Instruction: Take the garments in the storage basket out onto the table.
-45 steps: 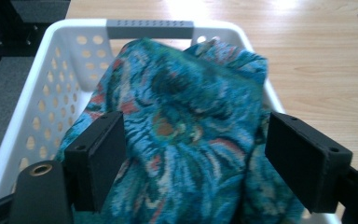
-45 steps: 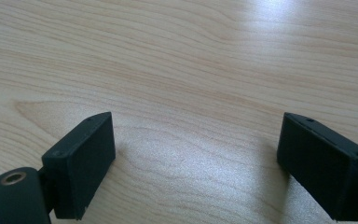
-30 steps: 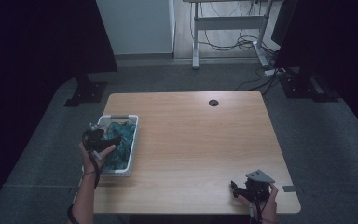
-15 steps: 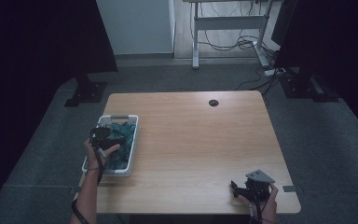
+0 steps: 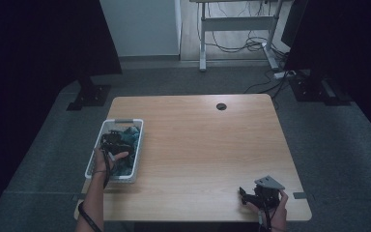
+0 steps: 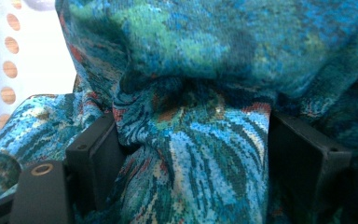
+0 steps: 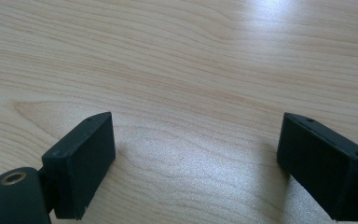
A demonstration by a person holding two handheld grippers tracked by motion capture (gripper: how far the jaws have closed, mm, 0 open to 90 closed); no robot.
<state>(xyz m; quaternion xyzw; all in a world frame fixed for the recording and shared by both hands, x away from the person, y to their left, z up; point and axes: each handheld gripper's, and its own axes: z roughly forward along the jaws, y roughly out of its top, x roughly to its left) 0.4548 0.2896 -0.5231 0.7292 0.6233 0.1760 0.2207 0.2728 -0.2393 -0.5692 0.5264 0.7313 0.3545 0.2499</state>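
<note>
Down in the white perforated basket (image 5: 135, 145) at the table's left edge, the left gripper (image 6: 193, 154) had its jaws spread wide with a fat fold of blue-green patterned cloth (image 6: 200, 140) bulging up between them. The fabric pressed against both inner faces, but the jaws did not look clamped yet; the fold simply sat in the gap. More of the same cloth rose ahead of the claw and spilled off to both sides of it, and the basket's wall stood just beyond its left jaw.

To do this pickup well, I would judge that the jaws should close squarely on that central ridge, deep enough that the pads catch several layers and not a single loose edge. A lift should then go straight up, slowly, so the cloth clears the rim without dragging the light basket along.

The right gripper (image 5: 260, 195) rested near the table's (image 5: 203, 145) front right corner, jaws wide apart over bare wood, holding nothing, free to steady the basket if it shifted.
</note>
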